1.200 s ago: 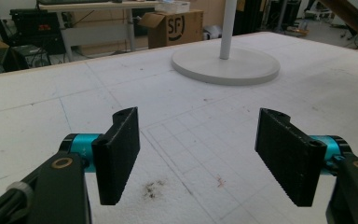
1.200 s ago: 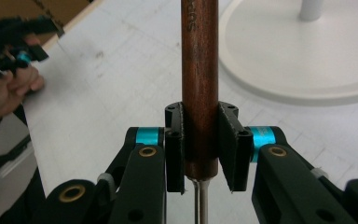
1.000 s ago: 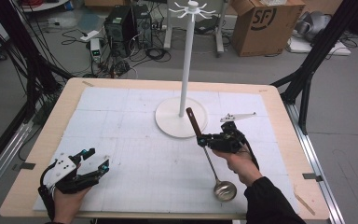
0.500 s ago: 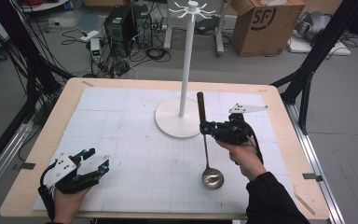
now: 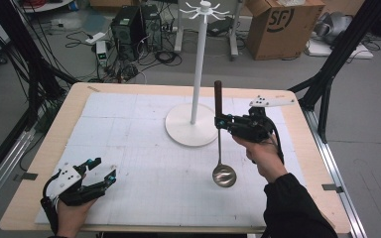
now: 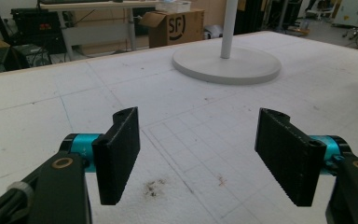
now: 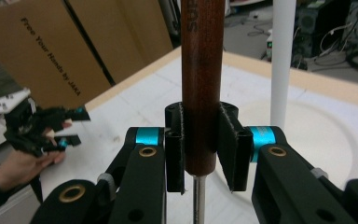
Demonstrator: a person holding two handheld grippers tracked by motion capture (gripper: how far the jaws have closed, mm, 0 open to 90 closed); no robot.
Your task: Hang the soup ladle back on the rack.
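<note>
Cardboard box [image 5: 284, 26] on floor beyond table [image 5: 39, 163]; computer tower [image 5: 129, 27], cables [image 5: 74, 34] at left.

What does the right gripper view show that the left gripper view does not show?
Right gripper view: the ladle's brown handle clamped between that gripper's fingers, with the metal shaft below, and the left gripper farther off. Left gripper view: its own fingers spread wide over the bare white mat. Both views: the white stand and a cardboard box.
</note>
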